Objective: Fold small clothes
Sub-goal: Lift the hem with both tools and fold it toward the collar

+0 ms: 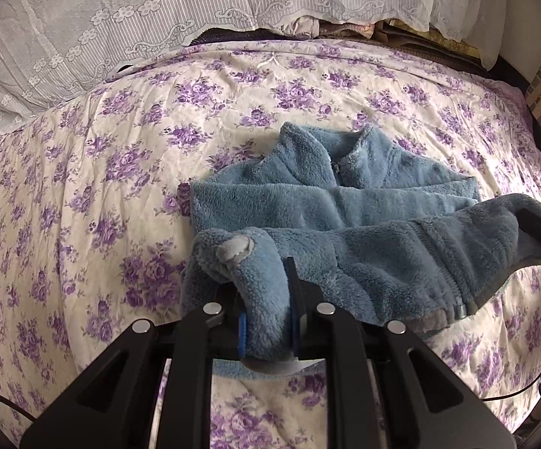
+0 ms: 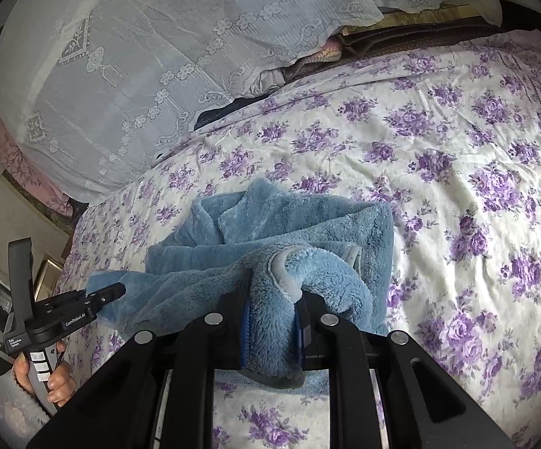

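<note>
Left wrist view: fluffy blue fleece zip jacket (image 1: pixel 345 202) lay on floral bedsheet (image 1: pixel 83 205), hem clamped by left gripper (image 1: pixel 268 321) and right gripper (image 2: pixel 272 333) — corners best kept level, laid onto collar.

Each claw was matte black — the left claw (image 1: pixel 268 318) and the right claw (image 2: pixel 274 331) both had blue pads, round silver pivot screws and triangular cut-outs. White "GenRobot.AI" lettering marked one body; a pale fuzzy sleeve (image 2: pixel 12 408) showed.
</note>
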Available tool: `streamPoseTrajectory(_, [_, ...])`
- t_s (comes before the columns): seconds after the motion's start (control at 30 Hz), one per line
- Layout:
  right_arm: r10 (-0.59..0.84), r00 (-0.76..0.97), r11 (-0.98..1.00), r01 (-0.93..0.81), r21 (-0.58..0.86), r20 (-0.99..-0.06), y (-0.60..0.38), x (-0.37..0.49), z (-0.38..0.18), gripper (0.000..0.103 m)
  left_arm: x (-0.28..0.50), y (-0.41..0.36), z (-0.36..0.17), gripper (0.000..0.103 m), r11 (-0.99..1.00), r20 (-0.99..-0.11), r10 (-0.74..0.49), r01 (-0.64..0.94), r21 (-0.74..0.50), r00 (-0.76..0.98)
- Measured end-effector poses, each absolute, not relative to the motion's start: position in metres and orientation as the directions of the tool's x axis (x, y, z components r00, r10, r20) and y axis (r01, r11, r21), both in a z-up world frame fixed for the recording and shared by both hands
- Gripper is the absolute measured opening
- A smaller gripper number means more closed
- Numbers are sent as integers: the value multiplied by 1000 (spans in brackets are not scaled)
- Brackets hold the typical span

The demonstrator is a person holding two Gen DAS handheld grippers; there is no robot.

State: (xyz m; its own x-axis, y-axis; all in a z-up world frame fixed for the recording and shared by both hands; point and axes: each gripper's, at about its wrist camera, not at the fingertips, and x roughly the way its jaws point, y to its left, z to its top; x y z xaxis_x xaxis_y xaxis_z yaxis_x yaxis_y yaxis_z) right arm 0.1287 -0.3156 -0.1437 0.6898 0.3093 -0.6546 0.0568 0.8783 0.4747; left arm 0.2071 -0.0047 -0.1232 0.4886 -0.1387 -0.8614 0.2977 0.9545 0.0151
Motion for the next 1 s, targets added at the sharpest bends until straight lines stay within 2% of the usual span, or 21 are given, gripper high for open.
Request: streamPoseTrajectory(1.0, [303, 696, 854, 104, 509, -651, -334, 208, -167, 18, 289, -25, -146, 16, 958, -876, -111, 286, 32, 469])
